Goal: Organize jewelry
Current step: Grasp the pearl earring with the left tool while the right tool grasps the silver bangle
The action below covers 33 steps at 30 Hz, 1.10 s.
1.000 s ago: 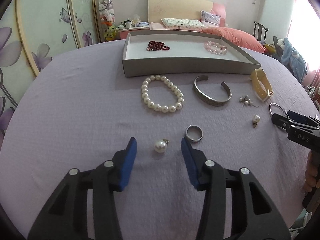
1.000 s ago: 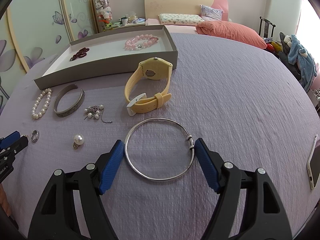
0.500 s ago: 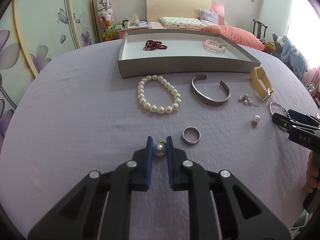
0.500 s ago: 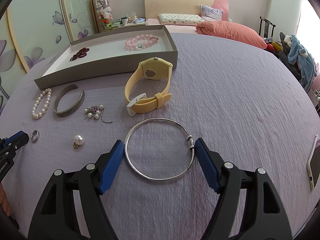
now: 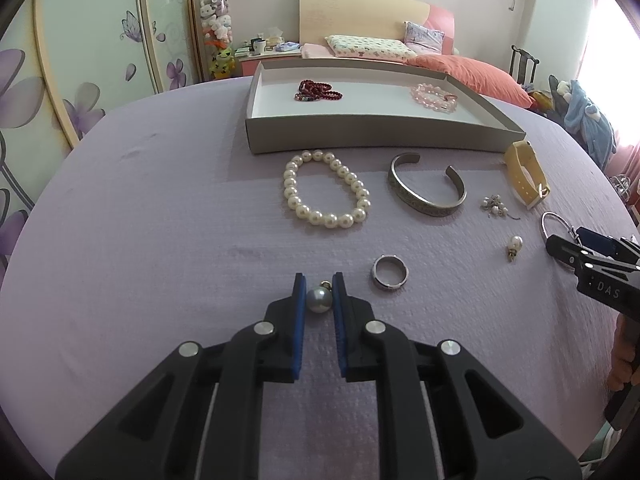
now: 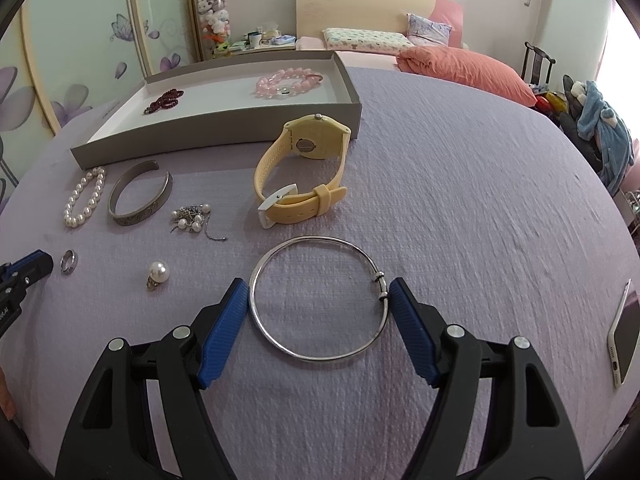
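My left gripper (image 5: pixel 319 278) is shut on a single pearl pendant (image 5: pixel 319 301), low over the lilac bedspread. The pendant's small metal loop pokes out past the blue pads. My right gripper (image 6: pixel 318 286) spans a thin silver bangle (image 6: pixel 320 358) lying flat, and both pads touch its rim. A grey tray (image 5: pixel 380 136) at the back holds a dark red bead string (image 5: pixel 318 92) and a pink bead bracelet (image 5: pixel 434 96). In front of the tray lie a pearl bracelet (image 5: pixel 296 202), a silver cuff (image 5: pixel 424 204) and a silver ring (image 5: pixel 384 282).
A yellow watch (image 6: pixel 316 144) stands on edge by the tray's right corner. A pearl cluster piece (image 6: pixel 192 216) and another pearl pendant (image 6: pixel 159 270) lie left of the bangle. A phone (image 6: pixel 624 332) rests at the far right. Pillows and a headboard lie beyond the tray.
The left gripper's jaws closed from wide apart onto the pearl pendant and have held it since. The right gripper and the bangle have stayed as they were.
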Tool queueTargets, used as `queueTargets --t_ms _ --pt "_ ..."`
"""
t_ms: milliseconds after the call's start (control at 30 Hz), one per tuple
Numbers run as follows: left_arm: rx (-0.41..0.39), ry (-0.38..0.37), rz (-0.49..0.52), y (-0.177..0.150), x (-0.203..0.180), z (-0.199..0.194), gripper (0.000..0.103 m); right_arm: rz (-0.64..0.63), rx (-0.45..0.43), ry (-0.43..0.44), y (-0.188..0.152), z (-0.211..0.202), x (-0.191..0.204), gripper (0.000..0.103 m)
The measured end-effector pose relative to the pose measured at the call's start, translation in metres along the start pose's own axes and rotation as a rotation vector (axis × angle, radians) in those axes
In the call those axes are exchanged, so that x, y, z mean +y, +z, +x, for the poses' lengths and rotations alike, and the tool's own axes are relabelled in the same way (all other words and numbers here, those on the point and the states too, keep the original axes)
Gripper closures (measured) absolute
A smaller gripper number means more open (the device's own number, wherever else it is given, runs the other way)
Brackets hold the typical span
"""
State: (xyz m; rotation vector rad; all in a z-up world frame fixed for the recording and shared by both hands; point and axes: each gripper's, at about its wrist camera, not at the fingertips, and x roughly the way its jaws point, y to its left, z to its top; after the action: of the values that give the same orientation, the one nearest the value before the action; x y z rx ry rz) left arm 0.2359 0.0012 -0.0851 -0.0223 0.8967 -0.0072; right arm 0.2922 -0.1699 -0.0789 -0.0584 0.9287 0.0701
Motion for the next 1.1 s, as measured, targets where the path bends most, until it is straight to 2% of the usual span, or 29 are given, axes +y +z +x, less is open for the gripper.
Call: queueTargets --t_ms 200,300,667,1100 --pt "0.001 0.001 0.003 0.0 0.0 0.0 0.089 -0.003 0.007 0.02 0.001 0.002 -0.006 0.027" --pt "0.0 0.002 0.004 0.0 0.0 0.0 0.089 -0.022 -0.014 0.014 -0.003 -0.001 -0.002 0.031" --pt "-0.013 0.001 -0.009 -0.001 0.002 -0.003 0.089 -0.006 -0.027 0.011 -0.005 -0.005 -0.003 0.032" --pt "-0.024 -0.007 -0.012 -0.001 0.004 -0.008 0.089 0.003 -0.048 0.048 -0.009 -0.017 -0.001 0.031"
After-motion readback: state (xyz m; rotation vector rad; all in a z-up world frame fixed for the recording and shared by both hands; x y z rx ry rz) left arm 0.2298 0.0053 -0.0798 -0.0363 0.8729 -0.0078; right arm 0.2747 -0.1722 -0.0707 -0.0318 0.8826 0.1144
